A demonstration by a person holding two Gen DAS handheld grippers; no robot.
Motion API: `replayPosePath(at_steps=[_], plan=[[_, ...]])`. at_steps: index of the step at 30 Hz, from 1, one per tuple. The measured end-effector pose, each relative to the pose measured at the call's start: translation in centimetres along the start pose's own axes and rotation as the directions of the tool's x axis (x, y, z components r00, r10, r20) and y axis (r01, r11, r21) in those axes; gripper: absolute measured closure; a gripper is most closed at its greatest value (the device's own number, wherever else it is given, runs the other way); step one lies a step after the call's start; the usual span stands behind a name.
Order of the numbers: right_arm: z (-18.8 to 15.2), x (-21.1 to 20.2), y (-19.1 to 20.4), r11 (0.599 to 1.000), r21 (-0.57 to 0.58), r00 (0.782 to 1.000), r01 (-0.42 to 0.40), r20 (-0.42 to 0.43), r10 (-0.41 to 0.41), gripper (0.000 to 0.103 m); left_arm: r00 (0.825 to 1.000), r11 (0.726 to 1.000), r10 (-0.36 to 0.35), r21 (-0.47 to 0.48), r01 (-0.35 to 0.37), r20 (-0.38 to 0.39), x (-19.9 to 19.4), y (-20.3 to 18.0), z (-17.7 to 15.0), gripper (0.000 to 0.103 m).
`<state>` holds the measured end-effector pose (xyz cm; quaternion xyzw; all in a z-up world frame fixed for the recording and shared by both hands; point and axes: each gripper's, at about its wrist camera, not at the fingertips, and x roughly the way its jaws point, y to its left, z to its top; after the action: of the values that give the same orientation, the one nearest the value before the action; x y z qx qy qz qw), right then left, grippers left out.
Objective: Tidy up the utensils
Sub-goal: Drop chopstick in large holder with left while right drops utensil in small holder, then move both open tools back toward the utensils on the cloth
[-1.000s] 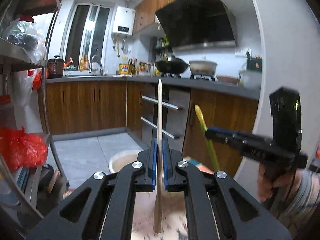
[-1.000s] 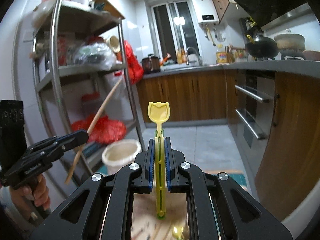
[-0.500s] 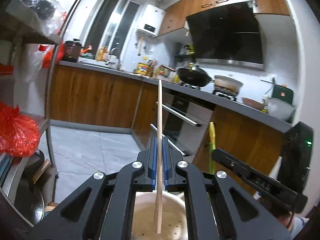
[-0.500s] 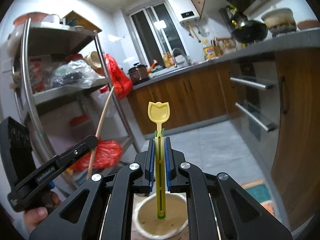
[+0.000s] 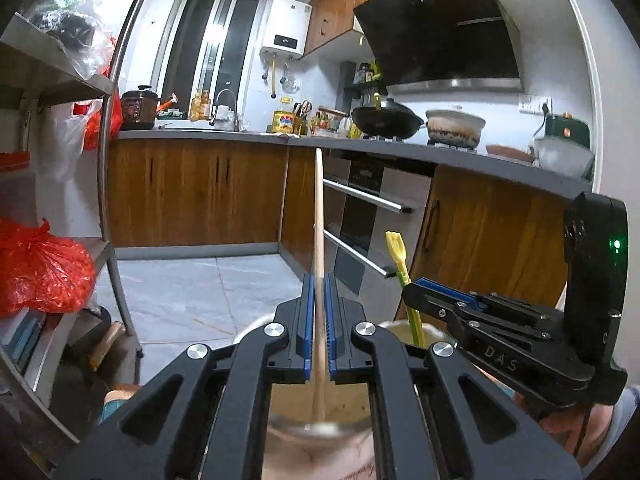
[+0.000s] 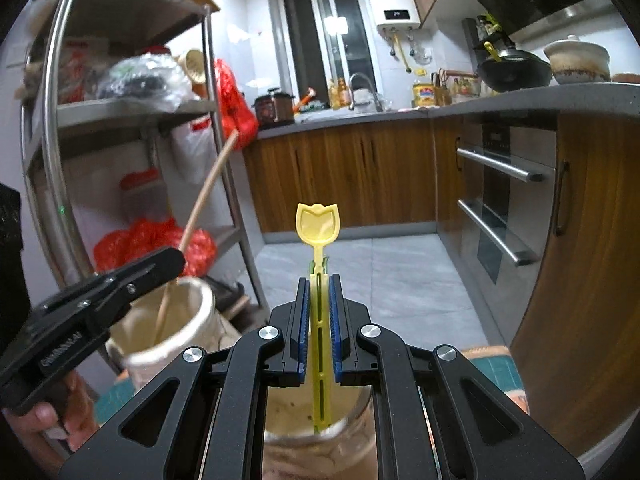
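Left gripper [image 5: 319, 300]: clamping an upright wooden stick [image 5: 318, 216], lower end hanging inside the cream cup [image 6: 176, 320]. Right gripper [image 6: 319, 304]: clamping a yellow plastic spoon [image 6: 318, 226] (bowl uppermost), handle tip dipping into a second jar [image 6: 360, 440].

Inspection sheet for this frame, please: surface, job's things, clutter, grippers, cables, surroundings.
Surface: mostly hidden under the grippers.
Job's things: wooden chopstick and yellow plastic utensil, lower ends over or in a cream pot; which one, unclear.
Clutter: red bags on a metal shelf.
Grippers: left gripper shut on the chopstick; right gripper shut on the yellow utensil.
Cables: thin one at lower right, left view.
Surroundings: kitchen counter, wok, oven.
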<state>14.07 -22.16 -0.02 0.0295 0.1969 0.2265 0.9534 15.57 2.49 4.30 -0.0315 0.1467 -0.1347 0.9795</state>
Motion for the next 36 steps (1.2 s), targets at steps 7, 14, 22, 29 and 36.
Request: replayPosePath(at_steps=[7,14,22,29,36], plan=[[-1.3,-0.1,0.8,0.999,-0.042,0.997,-0.008,-0.076,0.004,0.093,0.999,0.999,0.02,0.05,-0.019,-0.033,-0.3,-1.0,-0.5,0.098],[-1.9,0.0,0.9,0.999,-0.039,0.991,-0.008,-0.135,0.003,0.092,0.998,0.997,0.043,0.065,-0.04,-0.051,-0.5,-1.5,-0.2,0.097],[-1.5,-0.7,0.8,0.999,-0.039,0.992,-0.005,-0.123,0.0,0.075,0.997,0.997,0.064,0.052,-0.062,-0.032,-1.6,-1.6,0.4,0.071],[-0.7,-3.3,0.0,1.0,-0.016,0.998,0.008,-0.065,-0.009,0.048,0.998,0.997,0.07,0.037,-0.07,0.001,-3.8,-1.5,1.1,0.05],[0.0,-7.4,-1.3,1.0,0.01,1.0,0.017,0.016,-0.017,0.01,0.994,0.996,0.088,0.018,-0.09,0.065,-7.0,-1.8,1.7,0.013]])
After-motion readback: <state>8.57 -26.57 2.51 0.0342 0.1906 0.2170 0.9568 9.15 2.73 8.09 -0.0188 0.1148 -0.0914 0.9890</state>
